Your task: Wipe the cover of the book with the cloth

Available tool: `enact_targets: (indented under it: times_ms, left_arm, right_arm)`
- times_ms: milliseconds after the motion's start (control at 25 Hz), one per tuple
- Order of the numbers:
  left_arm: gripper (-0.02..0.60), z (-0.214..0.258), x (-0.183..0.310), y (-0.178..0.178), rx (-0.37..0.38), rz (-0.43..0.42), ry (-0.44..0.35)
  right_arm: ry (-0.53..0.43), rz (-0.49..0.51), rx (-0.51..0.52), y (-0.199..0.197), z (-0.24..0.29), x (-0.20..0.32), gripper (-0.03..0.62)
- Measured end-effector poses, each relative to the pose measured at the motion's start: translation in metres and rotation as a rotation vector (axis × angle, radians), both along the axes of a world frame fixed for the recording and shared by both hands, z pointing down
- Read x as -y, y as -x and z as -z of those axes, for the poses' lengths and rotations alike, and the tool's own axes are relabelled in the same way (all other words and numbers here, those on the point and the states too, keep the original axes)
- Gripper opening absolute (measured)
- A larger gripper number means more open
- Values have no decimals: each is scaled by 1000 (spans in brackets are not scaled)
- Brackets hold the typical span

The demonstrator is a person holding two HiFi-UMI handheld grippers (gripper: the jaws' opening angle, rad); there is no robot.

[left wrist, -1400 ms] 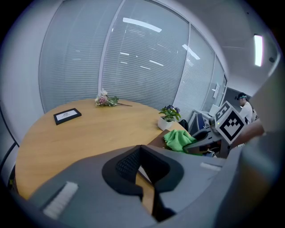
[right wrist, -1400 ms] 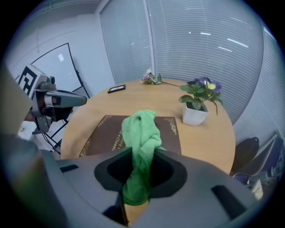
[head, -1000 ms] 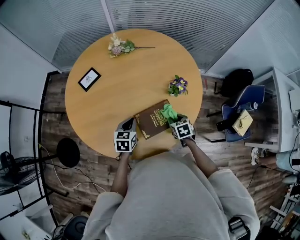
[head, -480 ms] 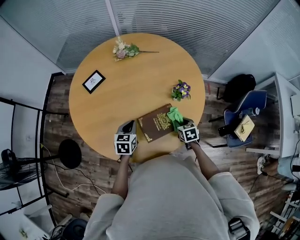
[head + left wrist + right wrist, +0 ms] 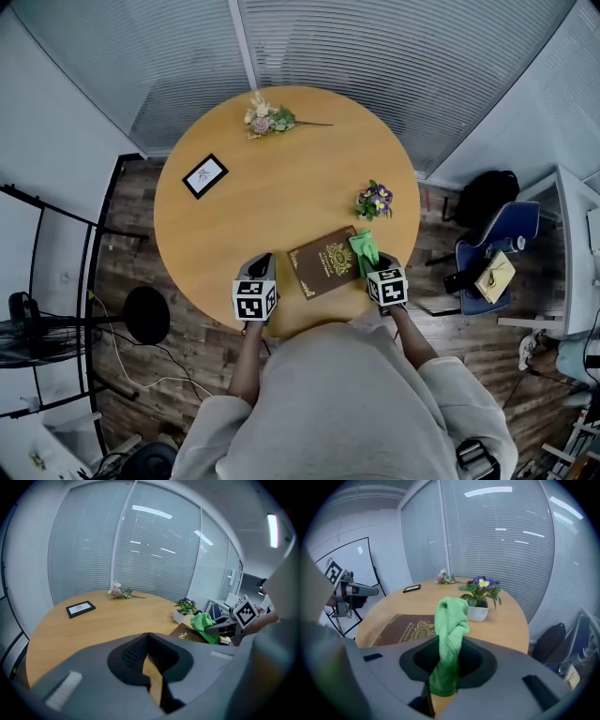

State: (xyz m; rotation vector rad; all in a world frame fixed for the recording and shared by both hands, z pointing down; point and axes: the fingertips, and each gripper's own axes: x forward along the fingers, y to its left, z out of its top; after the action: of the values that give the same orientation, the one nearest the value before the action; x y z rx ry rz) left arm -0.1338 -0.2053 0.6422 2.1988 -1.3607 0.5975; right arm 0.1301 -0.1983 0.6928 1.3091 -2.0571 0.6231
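So the right gripper (image 5: pixel 370 262) is clamped down on the green cloth (image 5: pixel 364 248), which bunches up out of the jaws in a fat twist. My read is it's held by one end so the loose part can be dragged across the cover. The book (image 5: pixel 326 262) lies flat on the round bench (image 5: pixel 272 197), close to the person's edge and turned at an angle, right between the two grippers. From the head view the cloth sits at the book's right edge, on the side nearer the little potted plant (image 5: pixel 375 200). In the right gripper view the cover is ahead and off to the left of the jaws. Can't honestly tell if the cloth is touching the cover or just above it. The left gripper (image 5: pixel 261 262) is parked just off the book's left end, jaws pinched together with nothing in them. I'd guess it's there to steady the book if it slides.
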Motion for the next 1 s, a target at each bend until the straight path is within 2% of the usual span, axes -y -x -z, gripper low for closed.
enact_targets:
  times_ms: [720, 1000]
  left_arm:
    - [9, 41, 13, 46, 10, 94, -99]
    - [9, 50, 18, 56, 19, 113, -119]
  right_arm:
    - [-284, 125, 98, 89, 107, 47, 98]
    - [-336, 162, 121, 113, 131, 62, 98]
